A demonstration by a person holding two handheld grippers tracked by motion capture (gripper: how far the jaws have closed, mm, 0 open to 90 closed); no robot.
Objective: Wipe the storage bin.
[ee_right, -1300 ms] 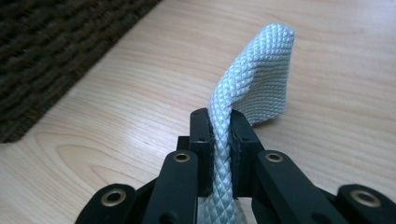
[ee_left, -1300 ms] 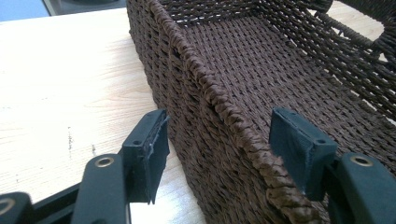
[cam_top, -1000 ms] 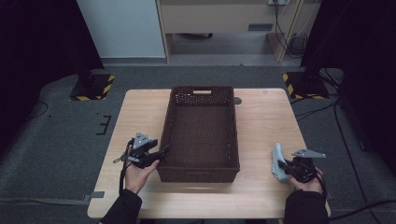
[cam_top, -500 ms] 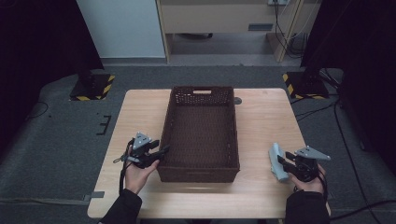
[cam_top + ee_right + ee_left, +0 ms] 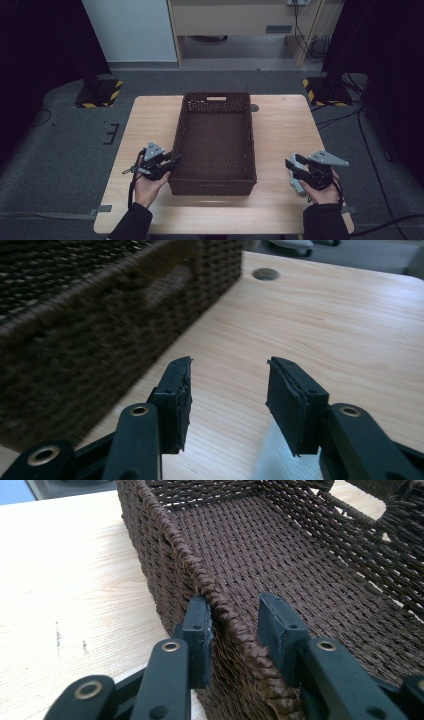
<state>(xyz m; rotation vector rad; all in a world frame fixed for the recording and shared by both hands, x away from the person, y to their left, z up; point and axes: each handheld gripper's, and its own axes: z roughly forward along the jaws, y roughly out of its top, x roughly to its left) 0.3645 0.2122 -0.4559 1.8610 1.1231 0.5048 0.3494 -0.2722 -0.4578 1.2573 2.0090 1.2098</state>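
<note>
A: How did the basket point(image 5: 216, 145) lie?
B: Mid-table point(image 5: 150, 120), long axis running twelve to six.
A: And the left gripper point(image 5: 167, 163)?
B: At its eight o'clock, pointing toward three; jaws had just been closing astride the rim, outer pad touching, inner one apart.
A: The right gripper point(image 5: 291, 167)?
B: At four o'clock, apart; jaws had just been opening, nothing between.

In the right gripper view the basket point(image 5: 100, 330) is blurred, its left part cut off by the edge.
</note>
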